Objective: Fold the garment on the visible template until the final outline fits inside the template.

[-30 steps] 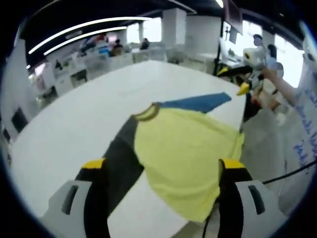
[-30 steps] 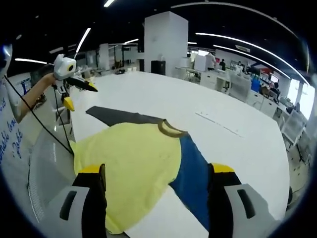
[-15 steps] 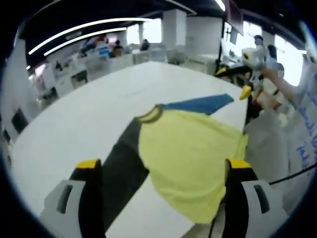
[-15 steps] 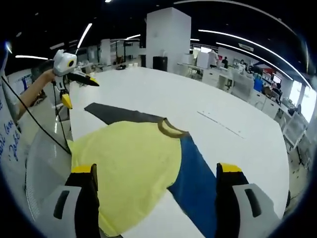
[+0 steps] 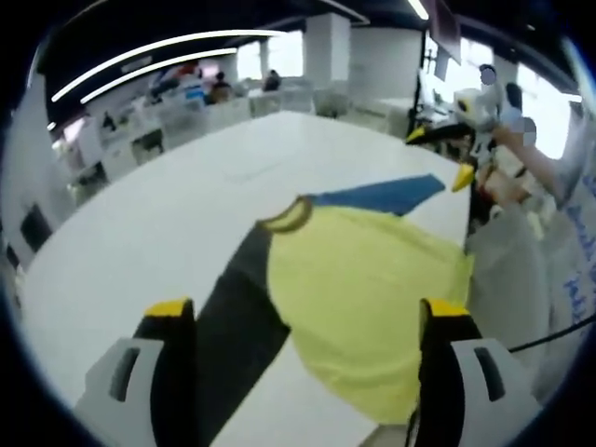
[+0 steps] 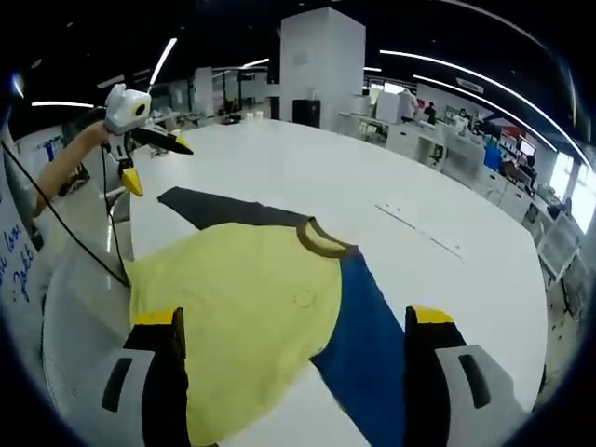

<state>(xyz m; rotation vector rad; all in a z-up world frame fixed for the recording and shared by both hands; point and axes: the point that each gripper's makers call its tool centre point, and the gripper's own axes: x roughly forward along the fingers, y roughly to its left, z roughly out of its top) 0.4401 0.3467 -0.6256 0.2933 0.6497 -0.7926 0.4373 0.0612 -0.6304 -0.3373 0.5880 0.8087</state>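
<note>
A yellow T-shirt point(image 5: 363, 289) lies flat on the white table point(image 5: 168, 214), with an olive collar point(image 5: 287, 216), a dark grey sleeve point(image 5: 233, 326) and a blue sleeve point(image 5: 382, 194). My left gripper point(image 5: 307, 312) hovers open over the grey-sleeve side, holding nothing. In the right gripper view the same T-shirt point(image 6: 237, 289) shows with its blue sleeve point(image 6: 358, 345) nearest. My right gripper point(image 6: 293, 317) is open above it, jaws empty. Each gripper shows in the other's view, held up off the cloth beyond the table edge: the right gripper point(image 5: 440, 154) and the left gripper point(image 6: 156, 163).
The shirt's hem hangs close to the table's near edge point(image 6: 126, 270), where a person in white stands. A black cable point(image 6: 70, 233) trails from the left gripper. Faint thin marks point(image 6: 414, 228) cross the tabletop beyond the shirt. Office desks stand in the background.
Both views have shifted slightly with the hands. The shirt lies as before, and both grippers stay open above it.
</note>
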